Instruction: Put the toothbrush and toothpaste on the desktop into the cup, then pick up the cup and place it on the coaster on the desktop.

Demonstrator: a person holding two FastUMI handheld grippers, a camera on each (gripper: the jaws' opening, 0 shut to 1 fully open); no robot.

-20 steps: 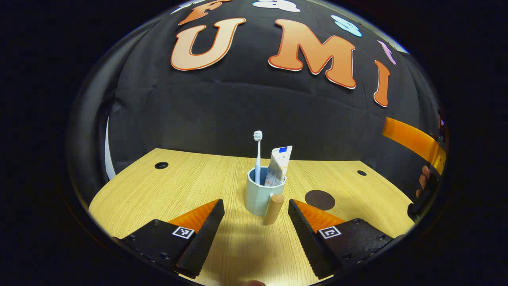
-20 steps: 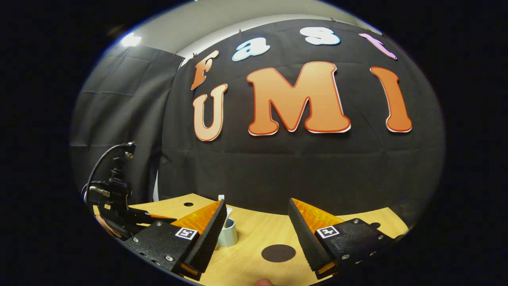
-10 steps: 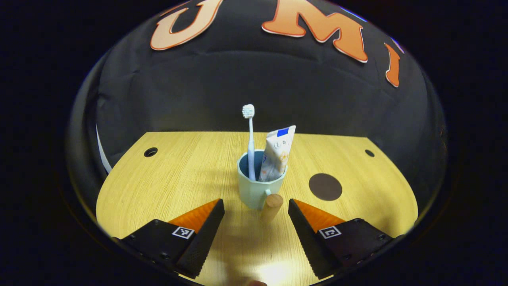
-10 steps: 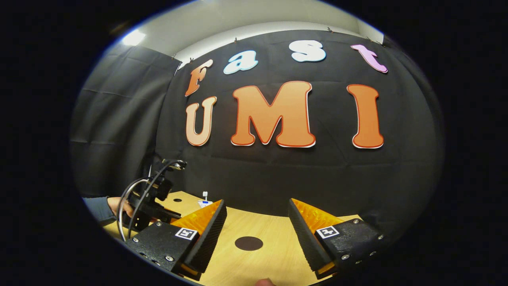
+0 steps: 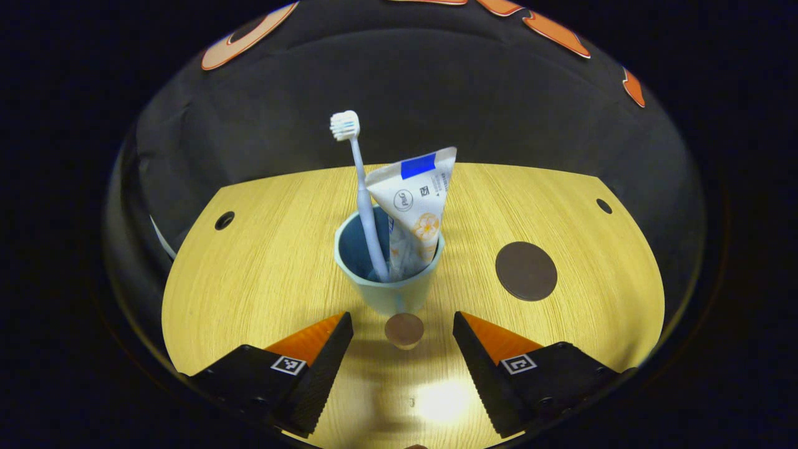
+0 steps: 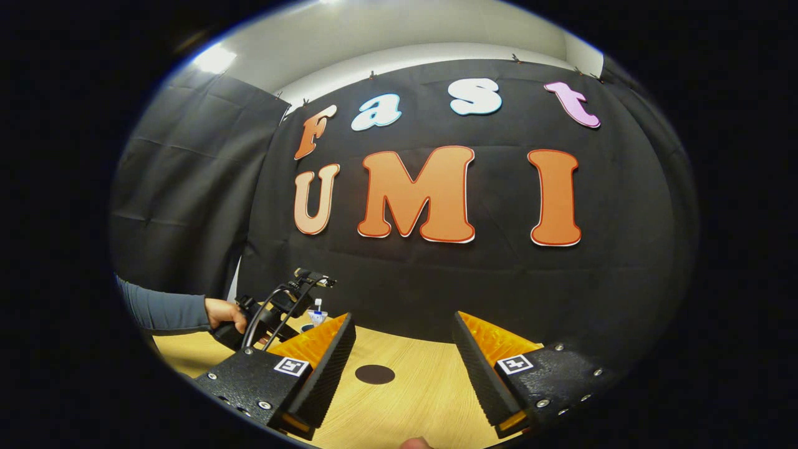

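Standing at roughly two thirds done, judging from the layout: toothbrush (image 5: 360,187) and toothpaste (image 5: 414,209) are both upright in the cup (image 5: 388,287), leaning on its rim. Left to do: grab the cup, move it to the coaster (image 5: 525,270).

Near to far, left gripper view:
- left gripper (image 5: 403,333) hovers low over the bench (image 5: 262,268), fingers spread wide, nothing between them but the round wooden handle (image 5: 404,329) of the cup, end-on and centred in the gap. No contact visible.
- cup sits just beyond the handle, mid-bench. Coaster is to its right, apart from it, bare.
- bench beyond is open out to the far edge; two cable holes (image 5: 224,219) near the far corners, well apart from cup and coaster.

Room: my read is the path from cup to coaster is unobstructed. Tall toothbrush and tube make the load top-heavy, so tipping is the risk on lift.

Right gripper view: right gripper (image 6: 403,349) is spread too, holding nothing, parked above the near bench edge with the coaster ahead of it. A hand (image 6: 223,312) holds the other gripper off to its left.
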